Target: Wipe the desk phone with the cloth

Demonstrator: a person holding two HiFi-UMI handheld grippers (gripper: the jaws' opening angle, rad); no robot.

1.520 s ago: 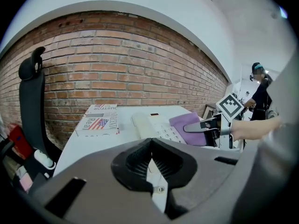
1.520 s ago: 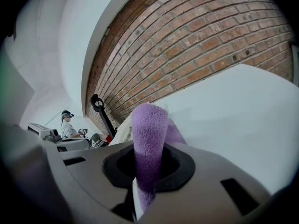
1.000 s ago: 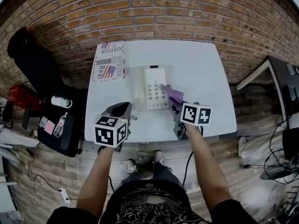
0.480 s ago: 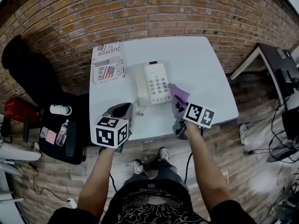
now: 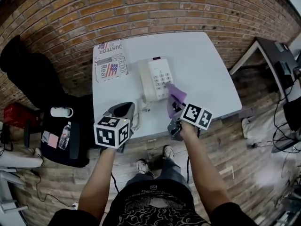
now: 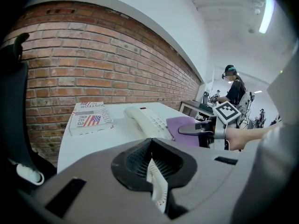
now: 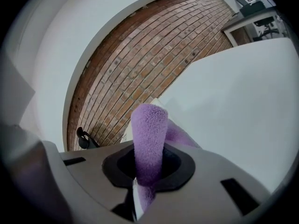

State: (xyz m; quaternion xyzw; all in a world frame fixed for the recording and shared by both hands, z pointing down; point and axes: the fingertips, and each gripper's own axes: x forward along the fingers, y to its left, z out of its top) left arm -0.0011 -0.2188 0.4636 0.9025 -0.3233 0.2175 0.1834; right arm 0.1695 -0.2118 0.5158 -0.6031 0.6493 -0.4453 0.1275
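A white desk phone lies mid-table on the white table, handset on its left, coiled cord trailing toward the front edge. My right gripper is shut on a purple cloth, which hangs over the phone's near right corner. In the right gripper view the cloth stands up in a fold from the closed jaws of the right gripper. My left gripper hovers at the table's front left, shut and empty. The left gripper view shows the left gripper, phone and cloth.
A book with a flag cover lies at the table's back left. A brick wall runs behind. A black chair with bags stands left, another desk right. A person stands far off.
My right gripper has carried the cloth left, from beside the phone onto its near right corner. The left gripper has stayed put. The head view has shifted slightly.
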